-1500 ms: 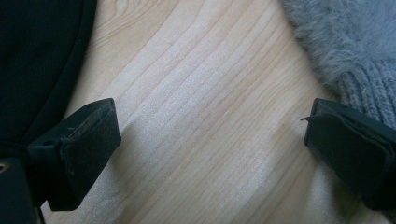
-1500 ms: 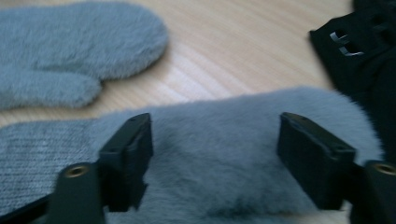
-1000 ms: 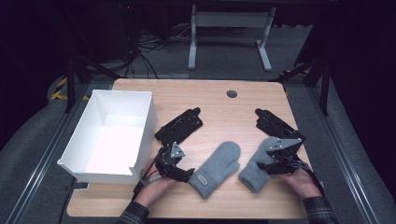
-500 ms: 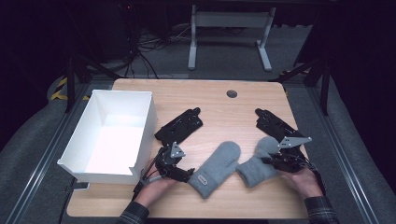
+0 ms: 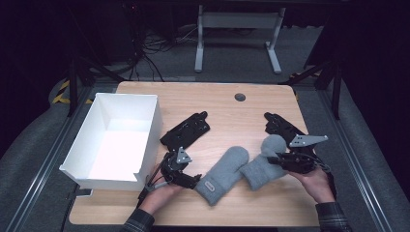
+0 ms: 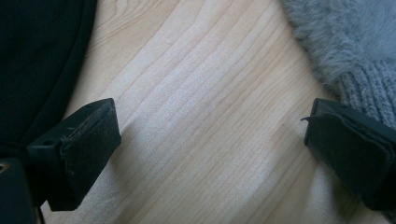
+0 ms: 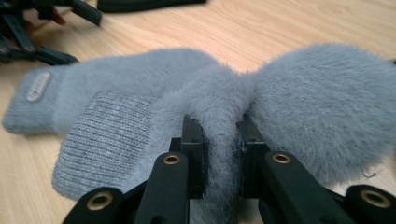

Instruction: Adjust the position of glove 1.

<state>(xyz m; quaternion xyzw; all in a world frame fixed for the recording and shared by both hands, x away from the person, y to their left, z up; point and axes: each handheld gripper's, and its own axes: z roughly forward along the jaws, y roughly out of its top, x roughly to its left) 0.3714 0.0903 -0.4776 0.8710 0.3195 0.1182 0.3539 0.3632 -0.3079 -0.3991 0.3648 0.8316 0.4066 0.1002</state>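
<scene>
Grey mitten [image 7: 322,102] — pinched in right gripper [image 7: 219,135], jaws just closed, left gripper [image 6: 210,154] spread.

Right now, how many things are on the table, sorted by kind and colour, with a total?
Grey mittens: 2, one lying flat, one pinched in the right claw
Black gloves: 2, one left of centre, one at the right
White box: 1
Total: 5
</scene>
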